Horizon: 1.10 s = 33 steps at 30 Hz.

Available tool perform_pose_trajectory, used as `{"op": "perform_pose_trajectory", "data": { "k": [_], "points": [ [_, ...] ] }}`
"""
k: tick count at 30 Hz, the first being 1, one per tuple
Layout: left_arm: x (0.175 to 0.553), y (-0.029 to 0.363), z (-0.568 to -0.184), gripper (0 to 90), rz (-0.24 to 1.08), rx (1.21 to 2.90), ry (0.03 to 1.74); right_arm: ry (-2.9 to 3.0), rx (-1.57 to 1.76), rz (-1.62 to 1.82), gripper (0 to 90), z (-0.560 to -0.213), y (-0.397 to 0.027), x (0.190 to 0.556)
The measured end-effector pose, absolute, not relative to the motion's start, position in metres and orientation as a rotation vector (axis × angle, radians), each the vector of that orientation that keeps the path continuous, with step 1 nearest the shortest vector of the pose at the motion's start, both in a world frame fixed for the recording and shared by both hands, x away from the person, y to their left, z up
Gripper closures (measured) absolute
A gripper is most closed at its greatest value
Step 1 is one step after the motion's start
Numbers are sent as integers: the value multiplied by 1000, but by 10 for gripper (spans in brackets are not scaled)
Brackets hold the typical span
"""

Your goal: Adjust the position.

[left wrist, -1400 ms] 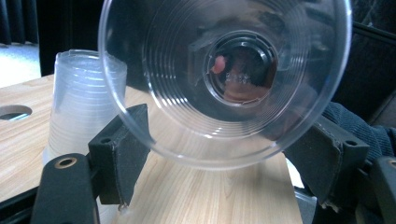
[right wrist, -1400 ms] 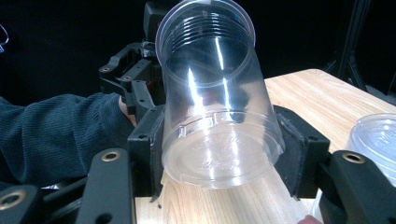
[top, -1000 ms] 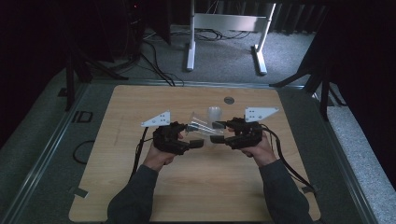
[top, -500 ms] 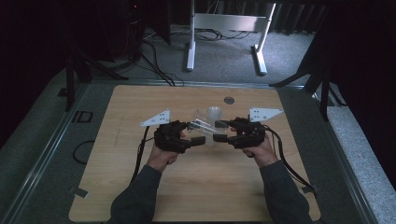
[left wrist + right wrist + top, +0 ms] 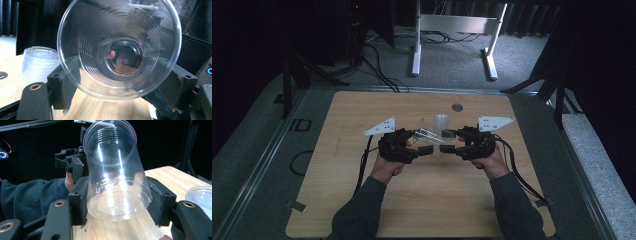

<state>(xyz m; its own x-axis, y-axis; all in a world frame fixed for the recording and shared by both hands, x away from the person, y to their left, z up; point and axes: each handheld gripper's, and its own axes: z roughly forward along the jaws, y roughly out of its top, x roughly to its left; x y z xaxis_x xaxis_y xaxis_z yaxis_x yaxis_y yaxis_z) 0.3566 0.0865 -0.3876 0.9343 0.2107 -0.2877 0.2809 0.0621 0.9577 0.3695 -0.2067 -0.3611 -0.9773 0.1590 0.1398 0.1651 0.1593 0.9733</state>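
Nothing has shifted since a second ago: both hands hang where they were, over the middle of the wooden tabletop (image 5: 362, 200), with a clear plastic cup (image 5: 431, 135) bridged between them.

The left tongs (image 5: 423, 148) are closed on the cup near its wide rim, the black pads pressing the wall from both sides, so the left gripper view looks straight down the mouth to the base. The right tongs (image 5: 449, 147) clamp the narrow base end, drawn in as tight as they go. I judge a two-ended hold like this suits pulling or twisting, perhaps freeing one cup from another nested inside it; whether it is one cup or two I cannot tell. It lies on its side, raised off the wood.

The cup is thin, glossy and see-through, tapered, with fine stepped rings below the rim and raised lettering moulded into the flat base. It will likely flex under a hard squeeze.

Just behind, toward the far edge, a stack of clear cups (image 5: 441, 122) stands on the tabletop, cloudier where the walls overlap. The wood is pale, matt and lightly grained.
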Motion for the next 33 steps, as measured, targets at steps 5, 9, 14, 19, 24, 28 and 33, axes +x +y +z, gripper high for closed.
{"op": "perform_pose_trajectory", "data": {
  "k": [5,9,14,19,24,28,33],
  "points": [
    [357,86,-387,233,-51,1515,403,-2388,-323,-2001,418,-362,-205,369],
    [357,86,-387,233,-49,1513,403,-2391,-318,-1999,417,-362,-205,369],
    [357,85,-387,240,-47,1517,404,-2402,-311,-1990,416,-363,-205,369],
    [357,86,-387,258,-41,1513,405,-2413,-311,-1983,414,-363,-204,368],
    [357,85,-387,279,-36,1509,403,-2421,-310,-1978,414,-363,-204,369],
    [357,85,-387,286,-33,1507,403,-2425,-310,-1973,414,-363,-204,369],
    [357,84,-387,263,-42,1497,400,-2425,-308,-1972,415,-363,-204,369]
  ]
}}
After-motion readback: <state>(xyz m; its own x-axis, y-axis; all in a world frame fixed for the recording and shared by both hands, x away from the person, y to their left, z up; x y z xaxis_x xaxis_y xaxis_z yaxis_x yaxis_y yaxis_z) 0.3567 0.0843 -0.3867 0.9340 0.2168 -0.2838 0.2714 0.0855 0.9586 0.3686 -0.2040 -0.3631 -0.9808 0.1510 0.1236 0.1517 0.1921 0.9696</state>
